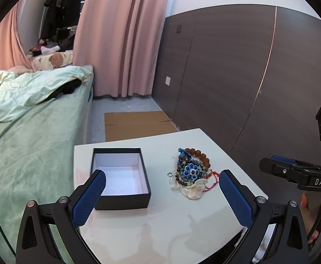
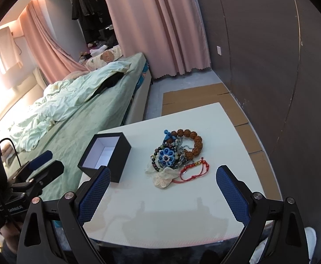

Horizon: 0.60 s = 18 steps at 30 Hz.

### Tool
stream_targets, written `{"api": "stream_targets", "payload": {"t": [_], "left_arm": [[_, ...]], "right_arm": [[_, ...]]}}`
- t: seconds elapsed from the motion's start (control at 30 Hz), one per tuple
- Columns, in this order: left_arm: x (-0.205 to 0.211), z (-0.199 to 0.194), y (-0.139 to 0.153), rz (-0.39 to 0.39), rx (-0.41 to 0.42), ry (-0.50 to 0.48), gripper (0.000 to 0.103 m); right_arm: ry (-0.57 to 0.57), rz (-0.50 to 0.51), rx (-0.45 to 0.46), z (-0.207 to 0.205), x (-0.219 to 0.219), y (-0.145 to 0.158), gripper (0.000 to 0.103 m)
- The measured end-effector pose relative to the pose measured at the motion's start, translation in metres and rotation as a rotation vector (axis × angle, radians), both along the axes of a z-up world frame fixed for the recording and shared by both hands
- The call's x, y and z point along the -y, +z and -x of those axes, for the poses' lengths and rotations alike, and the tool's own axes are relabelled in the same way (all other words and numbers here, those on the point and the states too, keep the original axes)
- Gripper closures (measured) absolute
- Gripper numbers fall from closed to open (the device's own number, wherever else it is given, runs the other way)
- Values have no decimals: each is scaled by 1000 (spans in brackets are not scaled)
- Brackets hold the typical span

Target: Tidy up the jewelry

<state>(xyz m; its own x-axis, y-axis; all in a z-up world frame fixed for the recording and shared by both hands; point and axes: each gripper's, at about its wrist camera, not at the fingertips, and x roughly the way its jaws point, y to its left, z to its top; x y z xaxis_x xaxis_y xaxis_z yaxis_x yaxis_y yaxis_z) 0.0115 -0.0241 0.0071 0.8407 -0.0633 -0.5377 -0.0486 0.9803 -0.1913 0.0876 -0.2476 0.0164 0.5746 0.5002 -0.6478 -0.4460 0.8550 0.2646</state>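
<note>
A pile of jewelry point(image 1: 191, 169) lies on the white table point(image 1: 160, 224): a brown bead bracelet point(image 2: 190, 140), a blue flower piece point(image 2: 166, 156), a red string bracelet point(image 2: 193, 170) and a cream lace piece point(image 2: 161, 177). An open black box point(image 1: 120, 176) with a white, empty inside stands left of the pile; it also shows in the right wrist view point(image 2: 106, 154). My left gripper point(image 1: 162, 180) is open above the near table, its left finger over the box. My right gripper point(image 2: 163, 176) is open and empty, just short of the pile.
A bed with green bedding point(image 1: 28, 132) runs along the table's left side. A dark panelled wall point(image 1: 248, 77) is to the right. Flat cardboard point(image 1: 136, 124) lies on the floor beyond the table. Pink curtains point(image 1: 125, 33) hang behind.
</note>
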Motion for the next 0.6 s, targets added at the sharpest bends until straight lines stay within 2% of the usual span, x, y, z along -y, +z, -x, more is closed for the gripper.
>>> {"api": "stream_targets", "payload": {"t": [0.23, 0.4, 0.47, 0.6], "left_arm": [[5, -24, -7, 27, -13, -22, 1], [13, -40, -13, 35, -34, -57, 8], [16, -46, -16, 24, -46, -66, 15], [21, -59, -26, 15, -87, -82, 23]], "right_arm": [[-58, -23, -58, -24, 12, -9, 6], [-85, -15, -77, -38, 17, -16, 6], [-102, -17, -104, -47, 21, -21, 6], [-131, -49, -173, -64, 28, -33, 19]]}}
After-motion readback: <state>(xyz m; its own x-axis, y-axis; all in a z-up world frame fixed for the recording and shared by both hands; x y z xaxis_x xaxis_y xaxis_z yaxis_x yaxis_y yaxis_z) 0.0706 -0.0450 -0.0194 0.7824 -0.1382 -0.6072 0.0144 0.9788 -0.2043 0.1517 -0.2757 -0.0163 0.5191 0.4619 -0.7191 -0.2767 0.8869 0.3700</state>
